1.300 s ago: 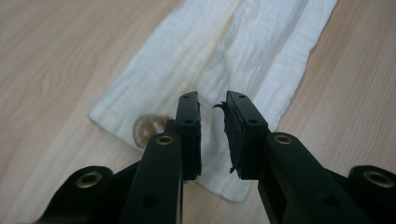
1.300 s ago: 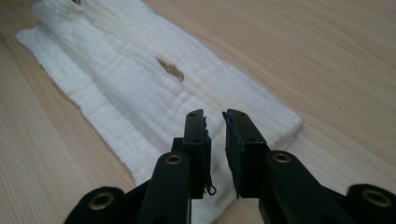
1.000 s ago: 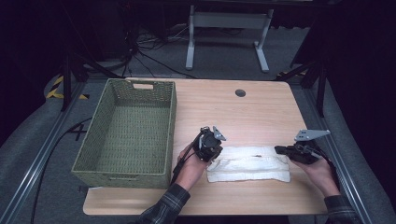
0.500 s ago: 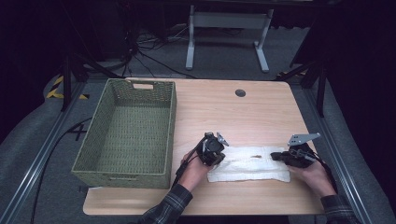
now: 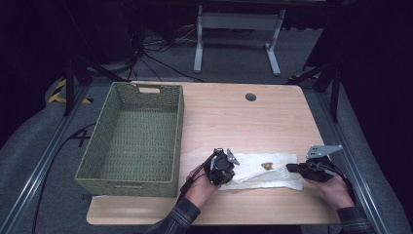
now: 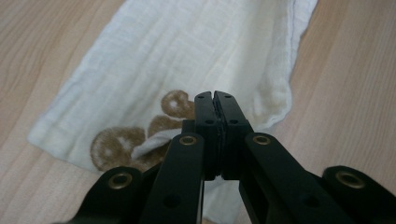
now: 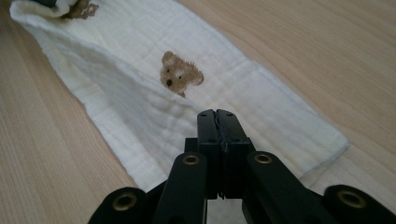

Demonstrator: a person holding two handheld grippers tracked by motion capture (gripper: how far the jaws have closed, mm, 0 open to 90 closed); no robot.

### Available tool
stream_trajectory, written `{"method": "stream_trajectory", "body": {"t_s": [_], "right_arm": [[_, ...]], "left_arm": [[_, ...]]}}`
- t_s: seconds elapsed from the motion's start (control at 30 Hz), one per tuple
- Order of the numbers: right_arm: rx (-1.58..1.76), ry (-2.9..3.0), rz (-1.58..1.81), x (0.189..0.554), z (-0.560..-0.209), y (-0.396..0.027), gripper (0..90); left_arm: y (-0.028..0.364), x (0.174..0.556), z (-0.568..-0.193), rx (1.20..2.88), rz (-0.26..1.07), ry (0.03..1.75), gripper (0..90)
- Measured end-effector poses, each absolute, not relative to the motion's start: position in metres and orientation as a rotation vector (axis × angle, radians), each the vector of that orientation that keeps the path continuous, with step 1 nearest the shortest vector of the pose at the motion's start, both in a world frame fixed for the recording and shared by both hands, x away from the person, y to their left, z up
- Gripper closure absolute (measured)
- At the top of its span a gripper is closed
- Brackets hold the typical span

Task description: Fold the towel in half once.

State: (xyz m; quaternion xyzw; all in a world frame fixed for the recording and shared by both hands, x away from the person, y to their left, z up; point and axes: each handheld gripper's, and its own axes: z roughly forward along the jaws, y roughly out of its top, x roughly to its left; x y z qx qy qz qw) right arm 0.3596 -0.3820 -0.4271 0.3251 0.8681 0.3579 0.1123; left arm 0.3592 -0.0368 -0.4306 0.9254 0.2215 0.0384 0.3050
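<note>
Left gripper (image 5: pixel 225 165), jaws pressed together, sits at the cloth's (image 5: pixel 265 170) left end, nearest the basket (image 5: pixel 134 139). Right gripper (image 5: pixel 292 168), jaws likewise together, sits at the cloth's right end. Whether either pinches the cloth I cannot tell.

Support surface: a light wooden table (image 5: pixel 234 122) with a dark round grommet (image 5: pixel 251 97) at 12 o'clock near its far edge. A green woven basket (image 5: pixel 134 139) stands directly on it at 9 o'clock. A folded white cloth (image 5: pixel 265 170) with a brown bear print lies flat at 5 o'clock, near the front edge.
</note>
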Motion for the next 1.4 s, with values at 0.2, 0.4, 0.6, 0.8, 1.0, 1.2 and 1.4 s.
{"method": "stream_trajectory", "body": {"t_s": [0.2,0.4,0.6,0.8,1.0,1.2,1.4], "right_arm": [[0.941,2.468,1.098,0.354,-0.413,-0.388,89.5],[0.952,2.451,1.101,0.353,-0.41,-0.394,89.5],[0.966,2.499,1.086,0.349,-0.42,-0.391,89.5],[0.981,2.551,1.043,0.343,-0.434,-0.39,89.4],[1.001,2.551,1.031,0.341,-0.438,-0.396,89.5],[1.017,2.532,1.04,0.338,-0.436,-0.402,89.5],[1.021,2.52,1.043,0.339,-0.436,-0.404,89.3]], "left_arm": [[-0.033,0.348,-0.428,2.44,0.093,0.579,88.8],[-0.024,0.346,-0.409,2.361,0.165,0.582,88.4],[-0.025,0.363,-0.415,2.371,0.207,0.637,87.9],[-0.035,0.38,-0.434,2.437,0.126,0.651,88.5],[-0.025,0.353,-0.435,2.472,0.083,0.622,88.5],[-0.012,0.329,-0.431,2.46,0.103,0.618,88.3],[-0.01,0.34,-0.421,2.377,0.177,0.675,87.5]]}}
